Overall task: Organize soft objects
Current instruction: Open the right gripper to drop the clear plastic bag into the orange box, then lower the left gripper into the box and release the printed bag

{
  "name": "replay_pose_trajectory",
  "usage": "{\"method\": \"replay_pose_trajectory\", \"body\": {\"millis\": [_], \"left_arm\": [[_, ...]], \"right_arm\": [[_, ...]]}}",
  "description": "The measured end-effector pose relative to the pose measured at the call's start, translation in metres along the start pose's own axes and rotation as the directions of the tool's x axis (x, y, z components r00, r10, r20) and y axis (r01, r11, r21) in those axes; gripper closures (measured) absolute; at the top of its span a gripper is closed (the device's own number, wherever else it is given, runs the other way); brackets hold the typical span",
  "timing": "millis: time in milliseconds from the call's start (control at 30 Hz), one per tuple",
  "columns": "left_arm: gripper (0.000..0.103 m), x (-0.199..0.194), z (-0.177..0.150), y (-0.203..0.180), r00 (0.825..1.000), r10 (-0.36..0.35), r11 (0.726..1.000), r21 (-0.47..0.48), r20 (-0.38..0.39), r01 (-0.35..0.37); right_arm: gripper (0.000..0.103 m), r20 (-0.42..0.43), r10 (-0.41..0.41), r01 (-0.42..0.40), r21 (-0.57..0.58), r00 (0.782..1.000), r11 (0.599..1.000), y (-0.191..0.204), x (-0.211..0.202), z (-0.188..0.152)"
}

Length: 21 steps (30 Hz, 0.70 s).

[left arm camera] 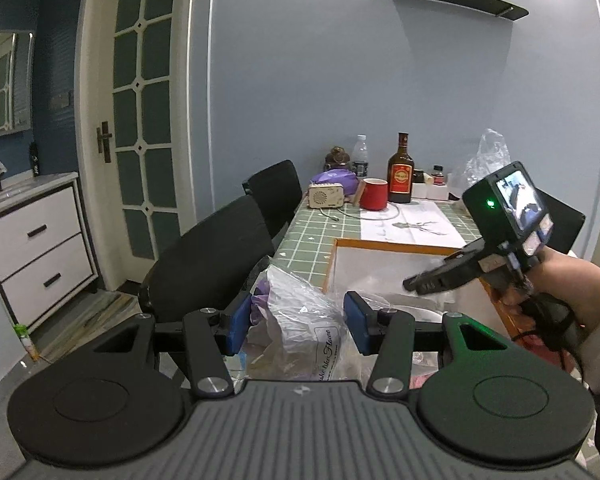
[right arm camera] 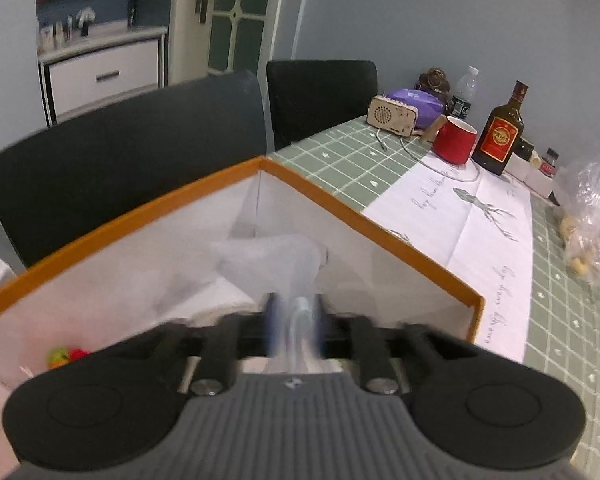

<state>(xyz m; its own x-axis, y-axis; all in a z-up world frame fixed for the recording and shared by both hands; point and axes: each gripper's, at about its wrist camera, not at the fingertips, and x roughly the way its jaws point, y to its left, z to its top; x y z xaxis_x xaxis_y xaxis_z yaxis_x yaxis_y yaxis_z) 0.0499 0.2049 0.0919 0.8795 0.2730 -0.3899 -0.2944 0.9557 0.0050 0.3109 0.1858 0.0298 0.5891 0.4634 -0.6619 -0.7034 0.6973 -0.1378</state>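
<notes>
My left gripper is open, its blue pads either side of a crumpled clear plastic bag with printed lettering, near the table's front left corner. My right gripper is shut on a pale, soft white bag or cloth, blurred, held over the inside of the orange-rimmed white box. A small red and green item lies in the box's left corner. In the left wrist view the right gripper reaches over the same box.
Green checked table with a white printed runner. At the back stand a red mug, brown bottle, water bottle, small radio, purple pouch. Clear bag at right. Two black chairs on the left.
</notes>
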Motion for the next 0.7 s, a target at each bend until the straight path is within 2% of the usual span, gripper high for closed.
{"method": "replay_pose_trajectory", "body": {"millis": [33, 67, 167, 200, 367, 533, 600, 700], "left_arm": [[0.046, 0.002, 0.001, -0.002, 1.000, 0.010, 1.000, 0.005, 0.002, -0.010], [0.046, 0.004, 0.002, -0.006, 1.000, 0.026, 1.000, 0.010, 0.003, -0.026], [0.046, 0.008, 0.005, -0.022, 0.997, 0.068, 0.996, 0.056, 0.022, -0.070], [0.046, 0.010, 0.006, -0.027, 0.996, 0.082, 0.994, 0.073, 0.028, -0.084], [0.046, 0.035, 0.018, -0.056, 0.984, 0.179, 0.975, 0.133, -0.014, -0.176], [0.046, 0.062, 0.023, -0.074, 0.988, 0.143, 0.985, 0.110, -0.064, -0.135], [0.046, 0.071, 0.022, -0.078, 0.991, 0.109, 0.990, 0.099, -0.082, -0.101], [0.046, 0.086, 0.023, -0.081, 0.992, 0.094, 0.993, 0.074, -0.084, -0.088]], "right_arm": [[0.024, 0.044, 0.010, -0.010, 0.008, 0.999, 1.000, -0.002, -0.007, -0.001], [0.020, 0.082, 0.034, -0.036, 0.027, 0.996, 0.999, -0.007, -0.013, -0.001], [0.018, 0.153, 0.084, -0.101, 0.104, 0.985, 0.989, -0.023, -0.031, -0.002], [0.013, 0.175, 0.093, -0.116, 0.125, 0.980, 0.985, -0.029, -0.036, -0.003], [0.011, 0.241, 0.084, -0.135, 0.205, 0.967, 0.970, -0.053, -0.062, -0.016], [0.010, 0.276, 0.095, -0.174, 0.279, 0.957, 0.944, -0.077, -0.076, -0.023], [0.010, 0.288, 0.120, -0.199, 0.262, 0.950, 0.944, -0.078, -0.079, -0.025], [0.010, 0.277, 0.116, -0.194, 0.273, 0.954, 0.942, -0.083, -0.077, -0.026]]}}
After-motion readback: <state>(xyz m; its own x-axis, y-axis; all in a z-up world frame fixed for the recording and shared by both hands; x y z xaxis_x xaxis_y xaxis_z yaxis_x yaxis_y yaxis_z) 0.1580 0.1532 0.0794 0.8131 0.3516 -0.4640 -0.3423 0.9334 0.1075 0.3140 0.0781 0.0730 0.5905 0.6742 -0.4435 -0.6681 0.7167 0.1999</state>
